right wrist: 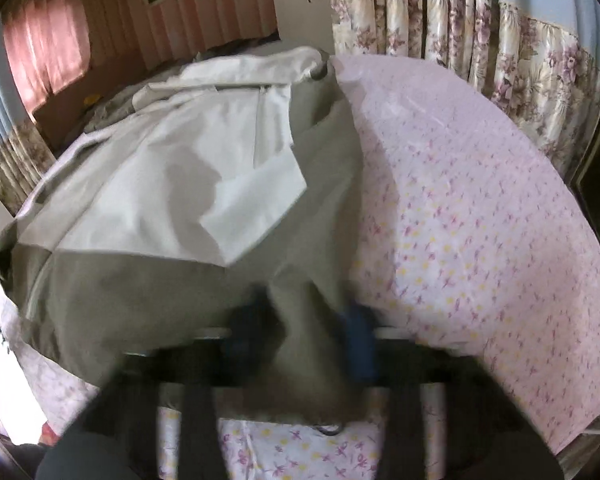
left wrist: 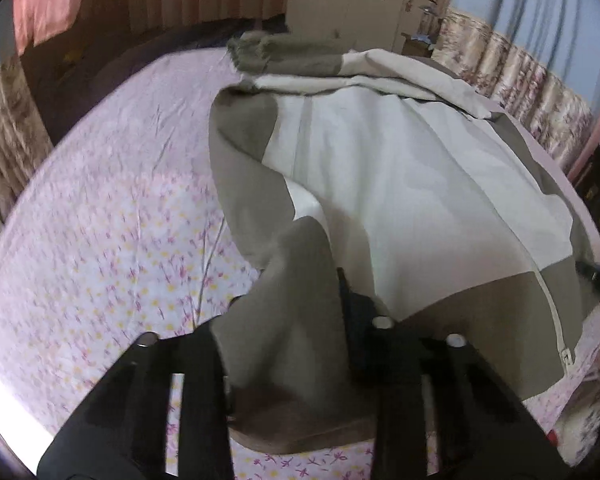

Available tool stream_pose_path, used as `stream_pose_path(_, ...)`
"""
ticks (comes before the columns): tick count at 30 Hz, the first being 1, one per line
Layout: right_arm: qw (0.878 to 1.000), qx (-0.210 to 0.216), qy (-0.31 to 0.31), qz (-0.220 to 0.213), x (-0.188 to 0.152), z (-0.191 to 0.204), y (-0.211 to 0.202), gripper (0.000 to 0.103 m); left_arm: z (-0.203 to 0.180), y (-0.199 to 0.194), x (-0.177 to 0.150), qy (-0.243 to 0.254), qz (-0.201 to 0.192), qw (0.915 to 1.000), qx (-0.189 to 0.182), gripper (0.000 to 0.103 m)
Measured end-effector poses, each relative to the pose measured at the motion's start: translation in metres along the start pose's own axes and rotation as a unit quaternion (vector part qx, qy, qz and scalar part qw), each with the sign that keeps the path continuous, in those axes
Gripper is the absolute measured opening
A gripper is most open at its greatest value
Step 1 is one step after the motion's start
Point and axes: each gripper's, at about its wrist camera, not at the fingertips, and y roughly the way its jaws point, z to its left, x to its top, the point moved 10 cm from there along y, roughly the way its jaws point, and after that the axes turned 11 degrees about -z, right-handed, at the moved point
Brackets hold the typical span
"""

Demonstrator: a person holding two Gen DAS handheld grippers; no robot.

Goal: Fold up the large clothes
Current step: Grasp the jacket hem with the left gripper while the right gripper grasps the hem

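My left claw [left wrist: 288, 304] pinched on olive hem of jacket [left wrist: 380, 184], near corner. My right claw [right wrist: 308, 312] clamped on bunched olive hem at other corner; view blurred, grip depth unclear. Jacket = olive/cream, spread on bed sheet [left wrist: 100, 220], zipper [left wrist: 556, 320] near hem, hood end far away.

Risks:
- thin bite, slick fabric w/ weight → hem slips on lift
- uneven pull L vs R → skewed fold
- sheet snags w/ hem

Containers: none in view.
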Motion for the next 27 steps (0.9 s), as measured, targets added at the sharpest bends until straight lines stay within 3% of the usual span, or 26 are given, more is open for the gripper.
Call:
stream_pose_path(6, 0.996, 0.034, 0.018, -0.075, 0.057, 0.009, -0.027, 0.013, 0.009, -0.033, 0.040, -0.026, -0.043, 0.9985, -0.024, 0.022)
stream_pose_path(10, 0.988, 0.034, 0.000, -0.152, 0.115, 0.020, -0.057, 0.013, 0.009, -0.059, 0.079, -0.026, -0.082, 0.9960, -0.027, 0.021)
stream_pose_path(14, 0.979, 0.045, -0.004, -0.200, 0.154, 0.029, -0.083, 0.013, 0.012, -0.082, 0.108, -0.035, -0.110, 0.9929, -0.026, 0.016)
stream_pose_path(17, 0.976, 0.052, -0.016, -0.213, 0.175, 0.039, -0.087, 0.013, 0.013, -0.089, 0.124, -0.034, -0.119, 0.9921, -0.020, 0.014)
stream_pose_path(27, 0.975, 0.068, -0.016, -0.212, 0.263, 0.036, -0.024, 0.013, 0.013, -0.052, 0.209, 0.002, -0.130, 0.9915, 0.006, 0.015)
